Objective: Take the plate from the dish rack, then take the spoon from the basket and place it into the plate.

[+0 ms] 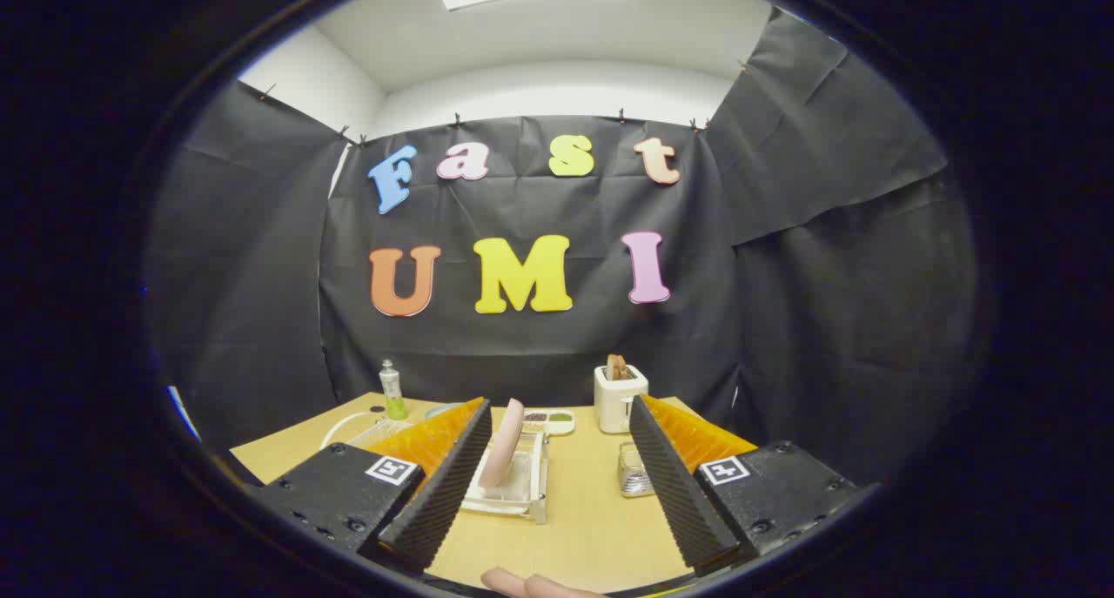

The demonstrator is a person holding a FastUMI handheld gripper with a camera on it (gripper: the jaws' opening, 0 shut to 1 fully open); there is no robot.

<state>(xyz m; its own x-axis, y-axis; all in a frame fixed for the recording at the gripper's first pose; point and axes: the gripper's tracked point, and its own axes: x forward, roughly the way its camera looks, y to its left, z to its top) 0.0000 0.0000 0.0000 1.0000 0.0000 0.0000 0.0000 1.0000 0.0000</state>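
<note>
Between the two fingers of our gripper [557, 459] we see the wooden table [592, 528], and the jaws stand wide apart with nothing held. Our gripper hangs level above the near part of the table, its fingers pointing straight ahead toward the back wall of the booth.

Just ahead of the fingers, close to the left one, sits the white dish rack [513, 489]. A pink plate [503, 454] stands on edge in it, leaning slightly, its rim turned toward us. The plate is apart from both fingers and we are not touching it.

Nearer the right finger we find a small clear basket [634, 472] on the table; something lies inside, but it is too small for us to tell whether it is the spoon.

Beyond these, toward the back edge of the table, a white toaster [620, 398] stands with bread [617, 367] poking out of its top. Beside it on the left is a small tray [548, 419] with dark and green contents. Farther left a green bottle [392, 391] with a white cap stands upright.

At the bottom, below the fingers, we glimpse the tips of a person's fingers [531, 584].
</note>
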